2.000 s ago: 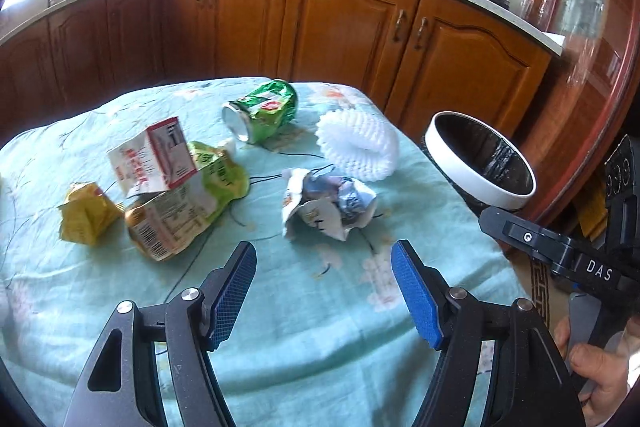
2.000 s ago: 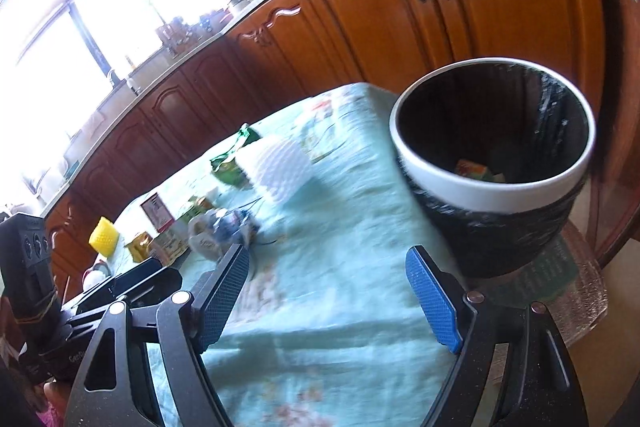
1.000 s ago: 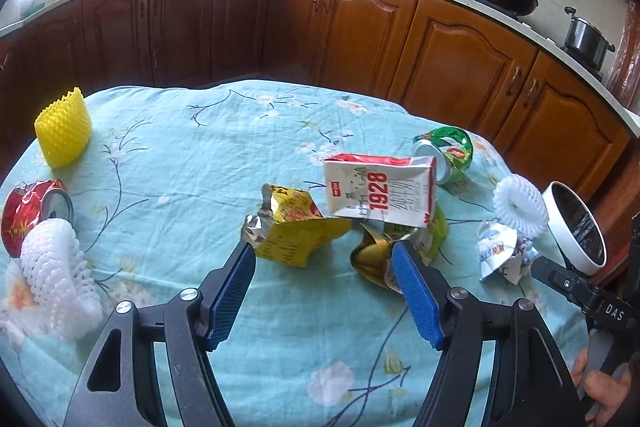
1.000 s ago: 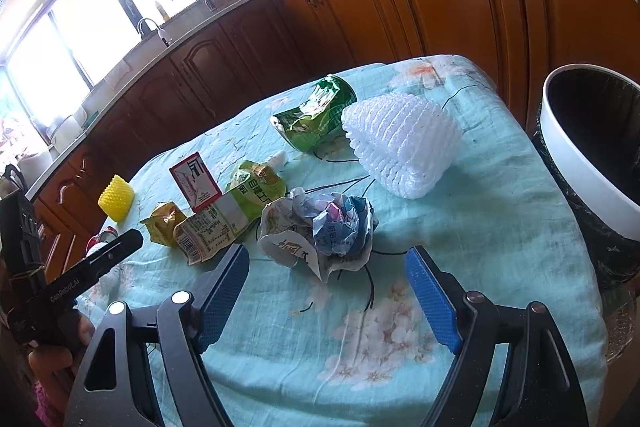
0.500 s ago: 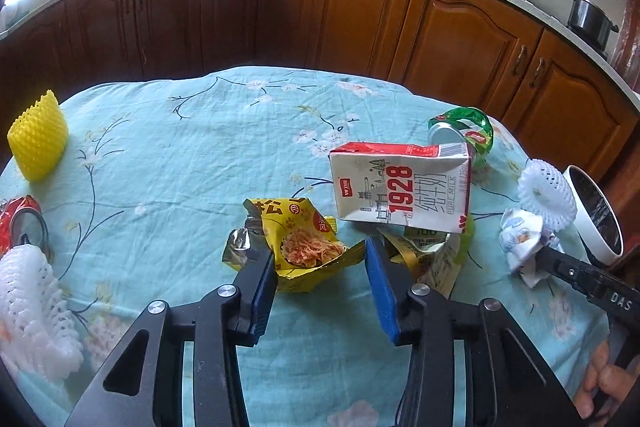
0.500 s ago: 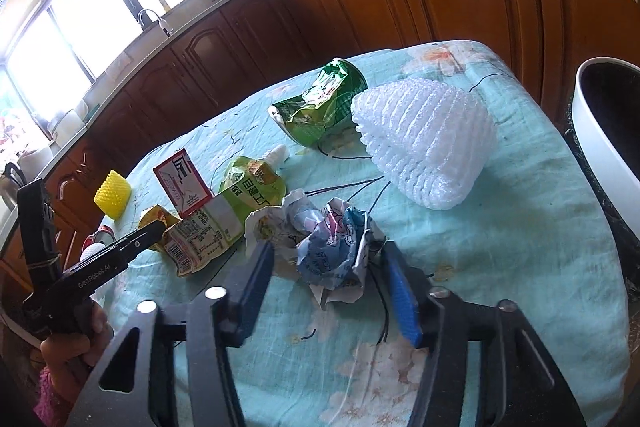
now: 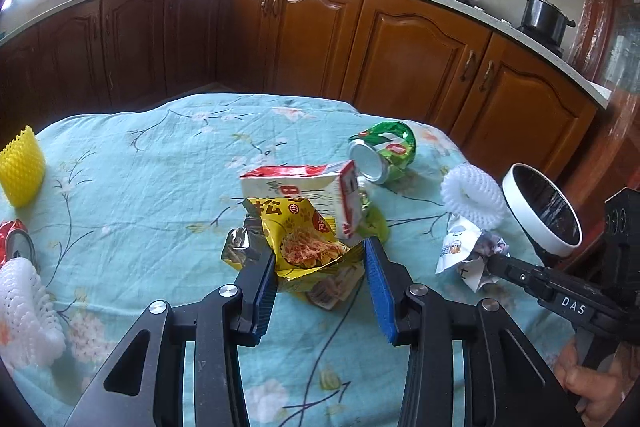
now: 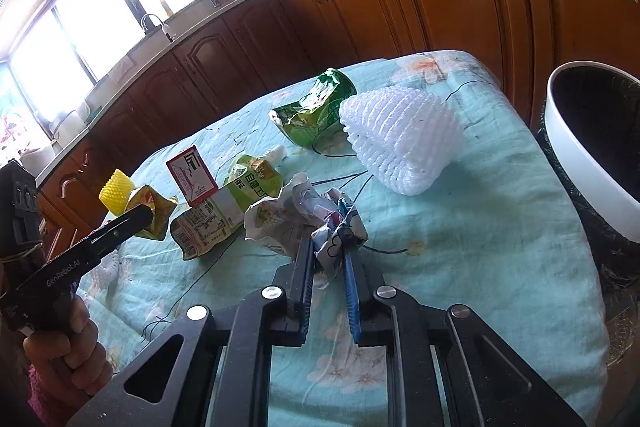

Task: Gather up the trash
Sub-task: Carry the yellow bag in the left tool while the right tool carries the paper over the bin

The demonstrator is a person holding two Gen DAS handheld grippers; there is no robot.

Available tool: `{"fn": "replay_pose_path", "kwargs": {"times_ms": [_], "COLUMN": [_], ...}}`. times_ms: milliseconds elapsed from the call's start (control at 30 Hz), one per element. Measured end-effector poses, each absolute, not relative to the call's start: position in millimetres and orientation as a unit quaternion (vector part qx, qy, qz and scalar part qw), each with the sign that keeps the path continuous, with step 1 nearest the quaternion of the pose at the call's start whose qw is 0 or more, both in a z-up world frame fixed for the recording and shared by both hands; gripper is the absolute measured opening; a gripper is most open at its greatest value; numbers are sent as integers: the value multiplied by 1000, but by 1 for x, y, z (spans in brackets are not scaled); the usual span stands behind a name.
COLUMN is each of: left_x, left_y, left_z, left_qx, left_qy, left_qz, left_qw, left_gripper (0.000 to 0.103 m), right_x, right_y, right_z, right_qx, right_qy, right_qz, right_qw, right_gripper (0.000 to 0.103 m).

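My left gripper (image 7: 320,257) is shut on a yellow snack bag (image 7: 304,239) on the table, just in front of a red and white milk carton (image 7: 304,187). My right gripper (image 8: 328,247) is shut on a crumpled paper wrapper (image 8: 304,217); the wrapper also shows in the left wrist view (image 7: 464,251). A white bin with a black liner (image 8: 592,151) stands off the table's right edge. A crushed green can (image 8: 316,111), a white foam net (image 8: 400,143) and a green pouch (image 8: 224,203) lie on the cloth.
A yellow foam net (image 7: 22,167), a red can (image 7: 14,241) and another white foam net (image 7: 24,311) lie at the left of the table (image 7: 160,187). Brown kitchen cabinets (image 7: 420,59) stand behind. The table edge drops off beside the bin (image 7: 540,211).
Both grippers have closed: the left on the yellow snack bag, the right on the crumpled wrapper. The left gripper moved slightly forward toward the bag.
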State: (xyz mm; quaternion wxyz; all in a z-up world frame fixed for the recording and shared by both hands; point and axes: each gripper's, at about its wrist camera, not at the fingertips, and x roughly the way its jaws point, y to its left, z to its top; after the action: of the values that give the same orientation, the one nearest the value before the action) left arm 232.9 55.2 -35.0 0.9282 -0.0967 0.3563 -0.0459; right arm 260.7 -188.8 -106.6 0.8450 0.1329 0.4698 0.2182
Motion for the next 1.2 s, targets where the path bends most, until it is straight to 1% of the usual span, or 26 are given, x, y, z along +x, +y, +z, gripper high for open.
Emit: {"fn": "replay_pose_path", "kwargs": {"times_ms": [733,1200], "left_x": [260,282], "left_y": [-77,-135], "left_z": [-28,-31], "left_qx": [-45,-30], "left_qy": [365,370], "left_qz": [-180,-228], "left_qw": [912,900], "left_gripper": [40,41], "right_x": [243,242], "right_y": [-296,-363], "right_z": [-71,-66], "right_qx": [163,175], "right_qy": [428,416], "right_qz": [140,84], "right_qw": [878,889], "right_gripper": [14,14]}}
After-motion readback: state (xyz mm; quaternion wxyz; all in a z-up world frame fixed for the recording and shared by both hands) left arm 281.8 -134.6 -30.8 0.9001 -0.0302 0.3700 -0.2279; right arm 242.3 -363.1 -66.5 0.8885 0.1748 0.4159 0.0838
